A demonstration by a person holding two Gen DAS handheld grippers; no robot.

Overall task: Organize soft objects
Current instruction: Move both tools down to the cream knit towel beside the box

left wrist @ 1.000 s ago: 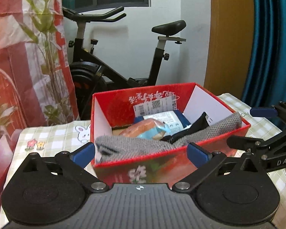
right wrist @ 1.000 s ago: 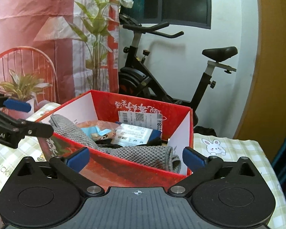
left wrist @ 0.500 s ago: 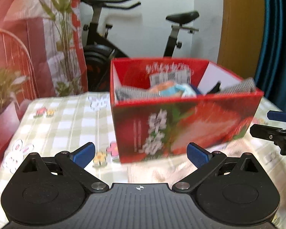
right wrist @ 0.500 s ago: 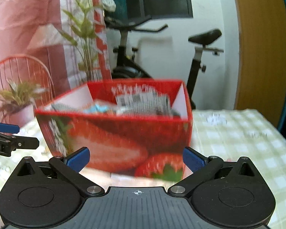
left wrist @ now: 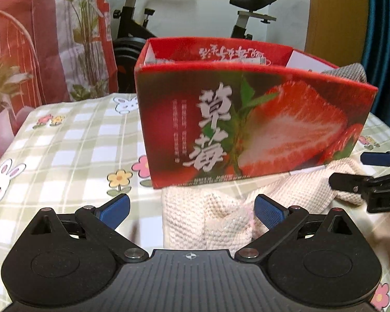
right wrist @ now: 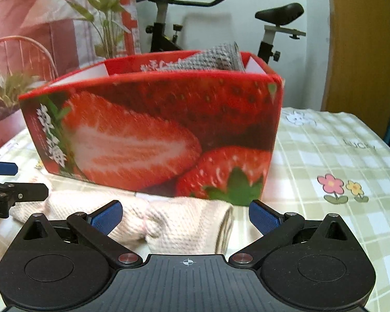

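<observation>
Cream waffle-knit towel [left wrist: 215, 215], rumpled, flat on the checked counter [left wrist: 65, 140], touching the front foot of the strawberry-printed box [left wrist: 247, 127]. Grey knit cloth [right wrist: 215, 59] already in the box, one end above the rim. Left gripper [left wrist: 192, 209] low over the towel's left part, jaws spread wide, nothing between them. Right gripper [right wrist: 186, 214] low over the towel's rolled right end, jaws likewise spread and empty. Blue pads [right wrist: 106, 215] astride the fabric, contact not discernible.

Handling, as judged: light, limp, compressible; no stiffness to carry its own span, so sagging and trailing likely if lifted from one point. Coarse weave probably grippy, not slippery; nothing fragile. Best hold judged to be a pinch on a thick fold or on the rolled end, one gripper towards each end, lifted well above the rim to avoid snagging the box wall.
</observation>
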